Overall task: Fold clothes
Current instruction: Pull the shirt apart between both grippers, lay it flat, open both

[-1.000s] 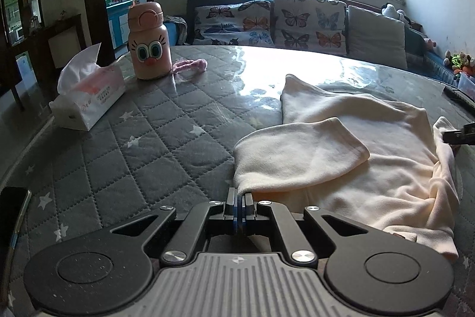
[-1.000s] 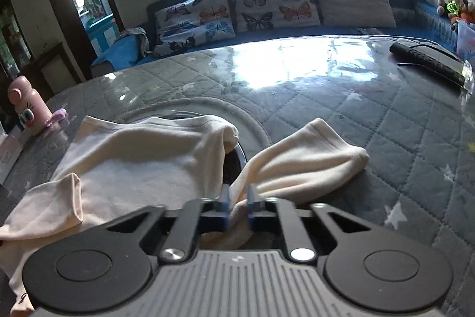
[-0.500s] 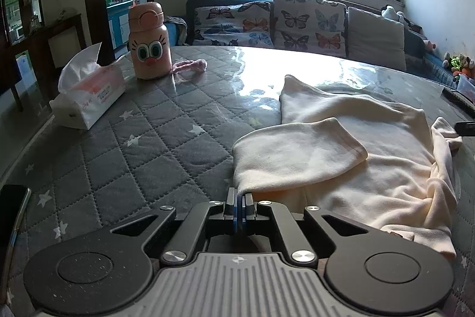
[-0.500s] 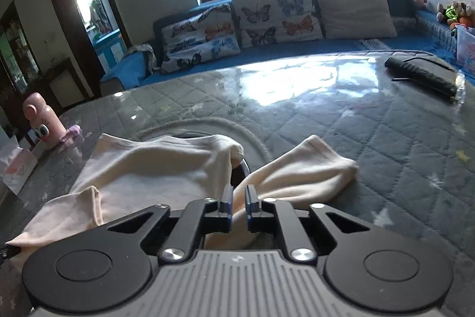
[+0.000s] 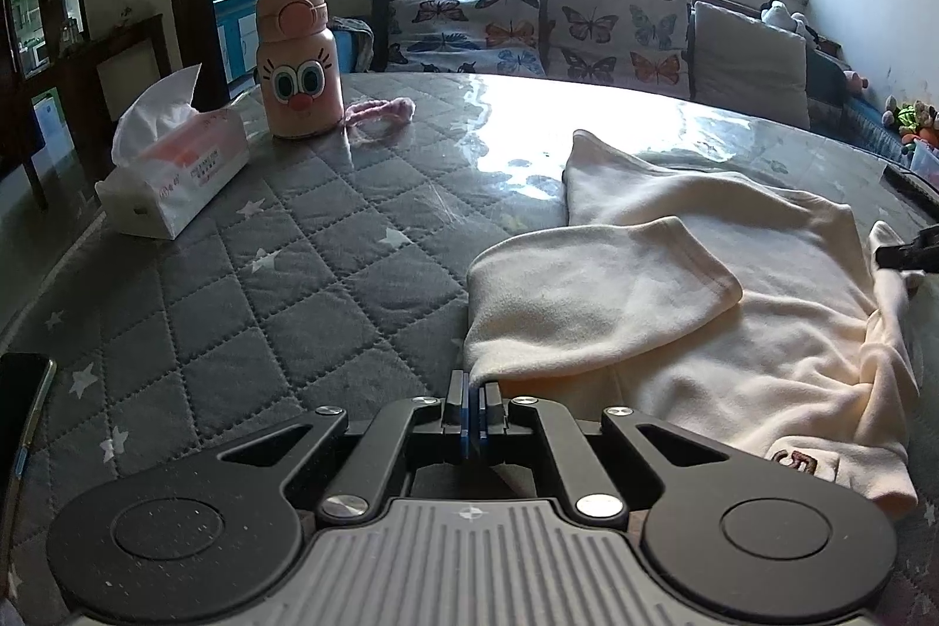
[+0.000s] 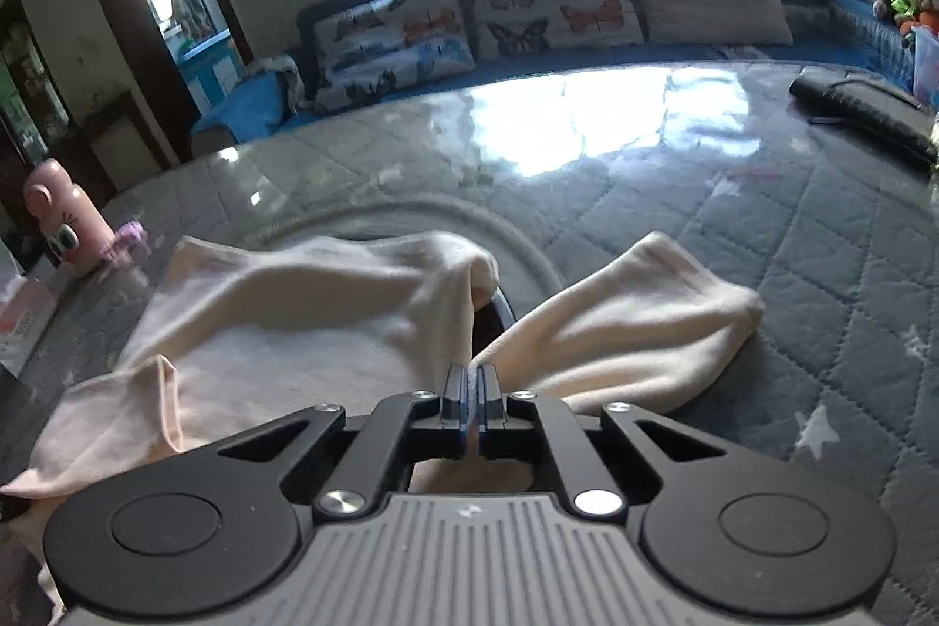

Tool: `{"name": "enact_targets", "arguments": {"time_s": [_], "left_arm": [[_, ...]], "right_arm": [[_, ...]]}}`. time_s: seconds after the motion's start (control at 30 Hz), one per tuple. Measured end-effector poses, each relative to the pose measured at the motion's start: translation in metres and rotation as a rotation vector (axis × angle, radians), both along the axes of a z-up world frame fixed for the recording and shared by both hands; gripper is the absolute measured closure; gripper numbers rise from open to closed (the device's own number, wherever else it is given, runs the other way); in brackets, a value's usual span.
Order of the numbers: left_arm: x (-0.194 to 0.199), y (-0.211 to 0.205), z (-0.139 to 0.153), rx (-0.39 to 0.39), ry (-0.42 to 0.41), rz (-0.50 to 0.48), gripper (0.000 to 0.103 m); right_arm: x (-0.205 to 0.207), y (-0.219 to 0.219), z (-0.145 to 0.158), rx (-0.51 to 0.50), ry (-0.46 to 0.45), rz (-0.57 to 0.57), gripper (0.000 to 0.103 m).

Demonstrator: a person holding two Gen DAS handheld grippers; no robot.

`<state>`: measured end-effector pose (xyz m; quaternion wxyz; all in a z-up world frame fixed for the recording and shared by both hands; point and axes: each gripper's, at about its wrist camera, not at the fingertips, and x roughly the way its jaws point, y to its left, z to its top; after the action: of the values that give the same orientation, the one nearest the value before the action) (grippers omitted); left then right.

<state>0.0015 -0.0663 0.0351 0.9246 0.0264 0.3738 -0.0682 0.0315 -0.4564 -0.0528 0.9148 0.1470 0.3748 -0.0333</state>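
Note:
A cream long-sleeved top [image 5: 733, 297] lies spread on the quilted grey table [image 5: 281, 286]. Its left sleeve [image 5: 593, 297] is folded across the body. My left gripper [image 5: 472, 391] is shut on the near edge of that sleeve's shoulder. In the right wrist view the top [image 6: 305, 327] is bunched and partly lifted, and its right sleeve [image 6: 634, 327] stretches to the right. My right gripper [image 6: 472, 394] is shut on the top where that sleeve meets the body. The right gripper also shows at the right edge of the left wrist view [image 5: 909, 253].
A pink cartoon bottle [image 5: 299, 60], a pink hair band [image 5: 381, 112] and a tissue box [image 5: 176, 162] stand at the far left. A phone [image 5: 20, 426] lies at the near left edge. A black case [image 6: 862, 112] lies far right. A sofa with butterfly cushions [image 5: 587, 22] stands behind.
My right gripper has closed tighter on the top and lifted it, and its view has tilted. The left gripper has stayed shut on the sleeve and hardly moved.

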Motion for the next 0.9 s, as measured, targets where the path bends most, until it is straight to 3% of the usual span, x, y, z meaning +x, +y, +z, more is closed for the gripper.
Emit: {"name": "enact_targets", "arguments": {"time_s": [0.13, 0.17, 0.27, 0.3, 0.47, 0.63, 0.67, 0.7, 0.77, 0.83, 0.9], "left_arm": [[-0.002, -0.002, 0.004, 0.003, -0.012, -0.006, 0.095], [-0.003, -0.003, 0.005, 0.002, -0.015, -0.01, 0.089], [-0.008, -0.006, 0.008, 0.003, -0.03, -0.019, 0.055], [-0.011, -0.008, 0.01, 0.003, -0.038, -0.025, 0.05], [-0.02, -0.016, 0.018, 0.008, -0.069, -0.063, 0.036], [-0.021, -0.036, 0.023, 0.017, -0.089, -0.121, 0.031], [-0.021, -0.042, 0.024, 0.019, -0.092, -0.135, 0.031], [-0.02, -0.049, 0.024, 0.02, -0.093, -0.153, 0.03], [-0.02, -0.065, 0.024, 0.023, -0.095, -0.197, 0.026], [-0.02, -0.083, 0.022, 0.031, -0.097, -0.245, 0.022], [-0.019, -0.102, 0.018, 0.044, -0.093, -0.287, 0.02]], "right_arm": [[-0.028, -0.006, 0.014, -0.023, -0.044, -0.01, 0.101], [-0.038, -0.008, 0.017, -0.031, -0.053, -0.014, 0.101], [-0.068, -0.014, 0.022, -0.047, -0.057, -0.035, 0.101], [-0.077, -0.016, 0.022, -0.048, -0.053, -0.044, 0.101], [-0.119, -0.03, 0.009, -0.009, 0.012, -0.105, 0.1], [-0.143, -0.036, 0.002, -0.06, 0.039, -0.14, 0.091], [-0.143, -0.036, 0.005, -0.075, 0.026, -0.141, 0.084], [-0.141, -0.036, 0.008, -0.092, 0.013, -0.14, 0.068], [-0.135, -0.032, 0.012, -0.138, -0.011, -0.127, 0.051], [-0.124, -0.027, 0.012, -0.19, -0.022, -0.102, 0.05], [-0.11, -0.021, 0.005, -0.232, -0.007, -0.072, 0.042]]}}
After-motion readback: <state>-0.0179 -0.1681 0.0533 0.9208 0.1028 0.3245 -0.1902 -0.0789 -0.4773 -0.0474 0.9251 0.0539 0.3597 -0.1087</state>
